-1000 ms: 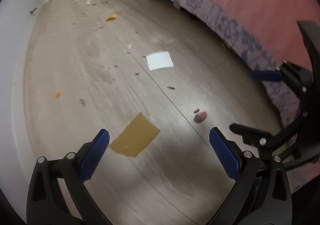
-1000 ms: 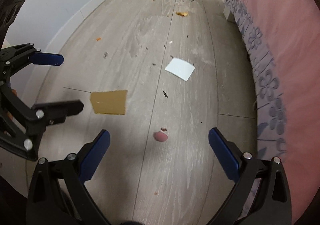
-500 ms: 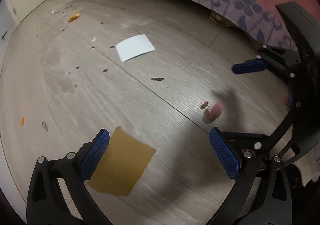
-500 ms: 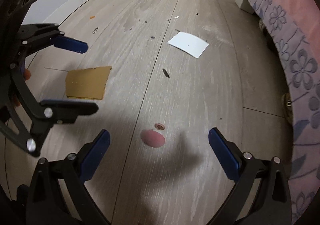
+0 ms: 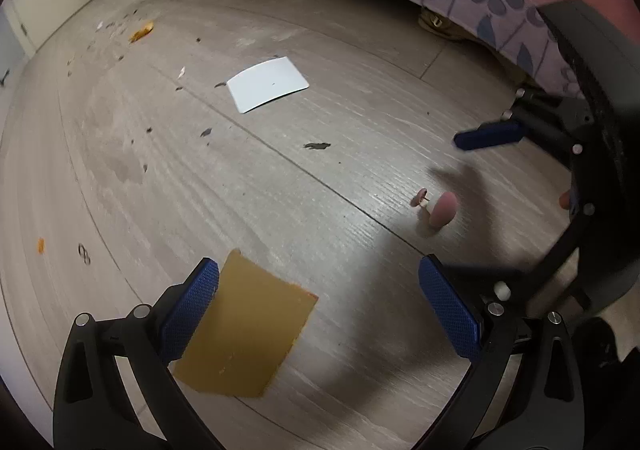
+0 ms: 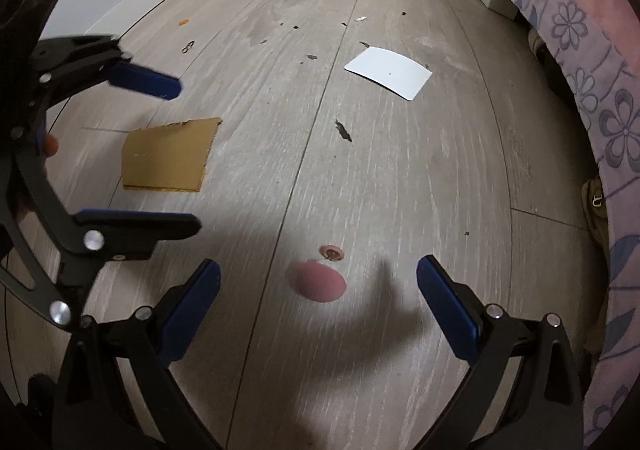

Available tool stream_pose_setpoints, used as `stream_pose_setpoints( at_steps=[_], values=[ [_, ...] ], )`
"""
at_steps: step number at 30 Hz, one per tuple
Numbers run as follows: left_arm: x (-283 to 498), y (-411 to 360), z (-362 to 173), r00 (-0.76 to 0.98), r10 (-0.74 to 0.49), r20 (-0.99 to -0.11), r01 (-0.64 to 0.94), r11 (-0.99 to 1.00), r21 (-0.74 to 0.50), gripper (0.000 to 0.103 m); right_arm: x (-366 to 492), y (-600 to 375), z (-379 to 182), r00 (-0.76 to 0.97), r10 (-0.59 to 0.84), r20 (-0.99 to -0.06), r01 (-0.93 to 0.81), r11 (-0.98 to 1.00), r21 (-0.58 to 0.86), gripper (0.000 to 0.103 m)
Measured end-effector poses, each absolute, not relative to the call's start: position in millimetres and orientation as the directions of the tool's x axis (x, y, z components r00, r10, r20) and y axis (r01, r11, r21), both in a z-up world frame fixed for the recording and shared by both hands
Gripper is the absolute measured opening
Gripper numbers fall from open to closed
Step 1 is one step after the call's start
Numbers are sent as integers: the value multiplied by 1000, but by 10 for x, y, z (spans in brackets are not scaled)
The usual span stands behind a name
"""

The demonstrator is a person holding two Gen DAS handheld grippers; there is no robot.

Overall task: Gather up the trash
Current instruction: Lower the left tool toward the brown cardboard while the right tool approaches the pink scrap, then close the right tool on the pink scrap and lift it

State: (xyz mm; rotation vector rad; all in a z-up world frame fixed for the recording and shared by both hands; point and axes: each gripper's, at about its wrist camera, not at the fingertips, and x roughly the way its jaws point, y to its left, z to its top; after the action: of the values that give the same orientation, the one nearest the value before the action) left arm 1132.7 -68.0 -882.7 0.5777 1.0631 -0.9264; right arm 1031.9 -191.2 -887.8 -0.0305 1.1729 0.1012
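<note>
Hovering low over the floor [image 6: 400,177], the right gripper [image 6: 318,304], its fingers wide but just narrowing around the untouched pink lump [image 6: 317,281], and the wide-open left gripper [image 5: 318,304] above the cardboard scrap [image 5: 248,326] have collected nothing; white card [image 6: 388,71] remains.

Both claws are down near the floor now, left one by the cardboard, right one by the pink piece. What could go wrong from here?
1. The brown cardboard lies flat on the floor; the open left claw may slide over it rather than lift an edge.
2. The pink piece looks rounded; the right claw, whose jaws have just been closing around it without touching, could squirt it away.
3. The small disc beside it may get left behind.
</note>
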Motion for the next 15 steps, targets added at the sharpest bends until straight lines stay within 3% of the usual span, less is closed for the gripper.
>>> stream_pose_setpoints(
  at_steps=[1,8,10,15],
  values=[
    [11341,-654,-8825,185,-356,-916,854,520,-30,97,10325,-1895,-8887,381,58,-923,-100,995,22,73],
    [11309,-663,-8875,195,-367,-909,854,520,-27,97,10290,-1824,-8905,382,51,-923,-137,991,-2,73],
    [11272,-712,-8876,185,-377,-908,865,500,-31,97,10281,-1833,-8923,382,40,-923,-135,991,-12,67],
    [11218,-789,-8856,172,-391,-904,879,476,-38,97,10266,-1866,-8957,368,27,-929,-114,993,-17,66]
  ],
)
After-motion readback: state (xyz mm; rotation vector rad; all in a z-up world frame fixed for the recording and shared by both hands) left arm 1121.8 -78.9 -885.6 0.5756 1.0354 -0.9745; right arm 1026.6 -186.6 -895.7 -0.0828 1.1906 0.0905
